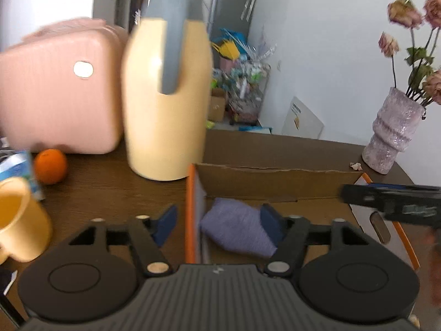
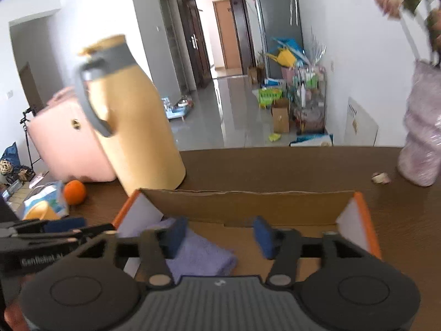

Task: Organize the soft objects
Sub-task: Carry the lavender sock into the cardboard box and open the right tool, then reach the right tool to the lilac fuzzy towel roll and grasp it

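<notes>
The left gripper (image 1: 219, 219) is hovering with its jaws standing wide and nothing between them, straddling the left orange edge of the cardboard box (image 1: 275, 184). The right gripper (image 2: 219, 233) is likewise gaping wide and empty over the box's near side. A folded purple cloth (image 2: 198, 256) is lying inside the box at its left end. Beyond the box, a yellow jug (image 1: 165, 96) is standing on the brown table (image 2: 275, 165).

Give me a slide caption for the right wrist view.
Open right gripper above a cardboard box holding a folded purple towel, yellow thermos jug behind.
</notes>
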Available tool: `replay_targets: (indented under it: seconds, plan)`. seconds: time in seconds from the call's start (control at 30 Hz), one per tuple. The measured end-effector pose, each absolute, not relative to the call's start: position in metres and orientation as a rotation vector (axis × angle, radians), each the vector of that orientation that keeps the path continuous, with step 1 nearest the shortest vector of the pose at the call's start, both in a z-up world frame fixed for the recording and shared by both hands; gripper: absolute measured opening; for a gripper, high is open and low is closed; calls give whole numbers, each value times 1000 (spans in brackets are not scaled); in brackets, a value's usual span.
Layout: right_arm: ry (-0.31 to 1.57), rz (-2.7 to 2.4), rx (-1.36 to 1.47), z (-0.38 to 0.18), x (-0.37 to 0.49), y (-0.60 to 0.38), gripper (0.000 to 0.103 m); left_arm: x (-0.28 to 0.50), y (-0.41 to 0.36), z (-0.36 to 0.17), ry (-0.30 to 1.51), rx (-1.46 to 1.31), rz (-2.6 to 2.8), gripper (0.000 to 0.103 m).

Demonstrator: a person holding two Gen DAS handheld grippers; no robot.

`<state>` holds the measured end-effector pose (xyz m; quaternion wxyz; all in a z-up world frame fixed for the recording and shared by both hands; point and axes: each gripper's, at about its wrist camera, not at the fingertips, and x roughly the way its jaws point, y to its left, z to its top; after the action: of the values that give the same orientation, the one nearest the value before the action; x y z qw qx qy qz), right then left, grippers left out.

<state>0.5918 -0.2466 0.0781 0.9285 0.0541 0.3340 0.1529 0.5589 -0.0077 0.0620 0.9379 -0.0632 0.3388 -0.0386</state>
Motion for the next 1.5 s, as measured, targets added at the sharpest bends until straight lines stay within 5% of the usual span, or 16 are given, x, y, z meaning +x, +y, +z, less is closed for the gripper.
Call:
replay_targets:
  seconds: [0.23, 0.63, 0.83, 1.5]
  plan:
    - [623, 343, 71, 91, 475, -280, 82, 449, 11, 63, 671, -43, -58, 79]
    - [438, 387, 82, 59, 267, -286, 86, 239, 5, 44, 481, 68, -47, 91]
    - [361, 339, 0, 23, 189, -260, 96, 164, 8, 23, 434, 8, 6, 96]
    - [458, 404, 158, -14, 164, -246, 89, 154, 3, -12, 522, -12, -87, 96]
